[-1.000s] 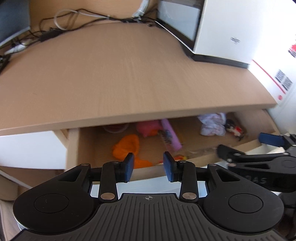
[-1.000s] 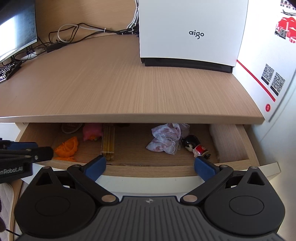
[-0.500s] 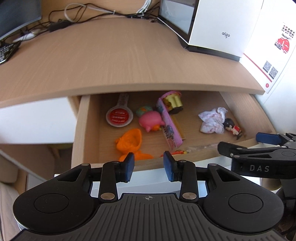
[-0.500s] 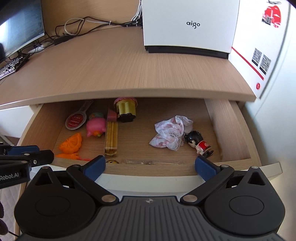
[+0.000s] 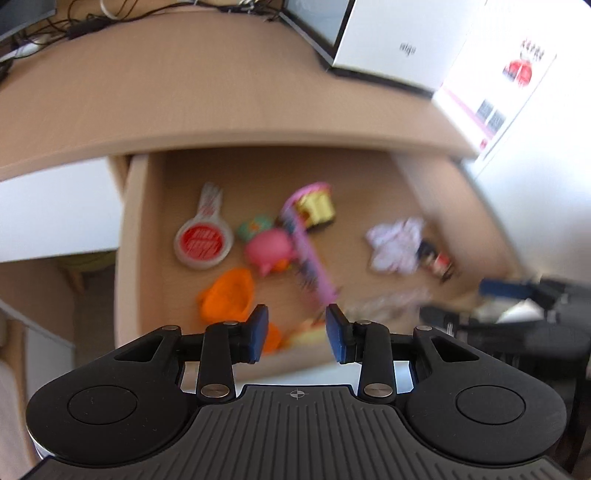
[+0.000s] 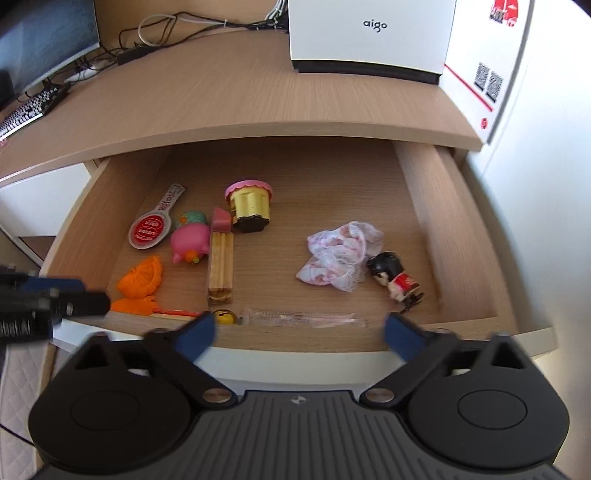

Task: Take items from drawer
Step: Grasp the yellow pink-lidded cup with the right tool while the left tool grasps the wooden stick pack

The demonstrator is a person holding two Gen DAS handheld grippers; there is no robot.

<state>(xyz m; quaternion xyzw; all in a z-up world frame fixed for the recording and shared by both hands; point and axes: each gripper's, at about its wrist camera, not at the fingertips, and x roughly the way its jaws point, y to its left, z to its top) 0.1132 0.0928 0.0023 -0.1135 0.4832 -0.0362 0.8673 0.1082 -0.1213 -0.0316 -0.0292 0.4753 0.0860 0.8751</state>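
Note:
The wooden drawer [image 6: 447, 206] stands pulled out under the desk top. Inside lie a pink pig toy [image 6: 190, 240], an orange toy [image 6: 142, 275], a red-and-white spoon-shaped tag [image 6: 149, 229], a gold cupcake toy [image 6: 250, 205], a wooden block strip [image 6: 221, 264], a crumpled white cloth [image 6: 338, 256], a small doll [image 6: 397, 280] and a clear packet [image 6: 303, 317]. My right gripper [image 6: 299, 334] hangs open over the drawer's front edge, empty. My left gripper [image 5: 297, 328] is part open above the front left, near the orange toy [image 5: 227, 293], holding nothing. The left view is blurred.
A white aigo box [image 6: 369, 35] stands at the back of the desk [image 6: 221, 99], with cables [image 6: 166, 26], a monitor [image 6: 44, 40] and a keyboard [image 6: 26, 110] at the left. A white wall panel with red print [image 6: 491, 70] runs along the right.
Both grippers have risen and tilted down, so more of the drawer's inside shows. The drawer's items have not moved. Neither gripper has changed its opening.

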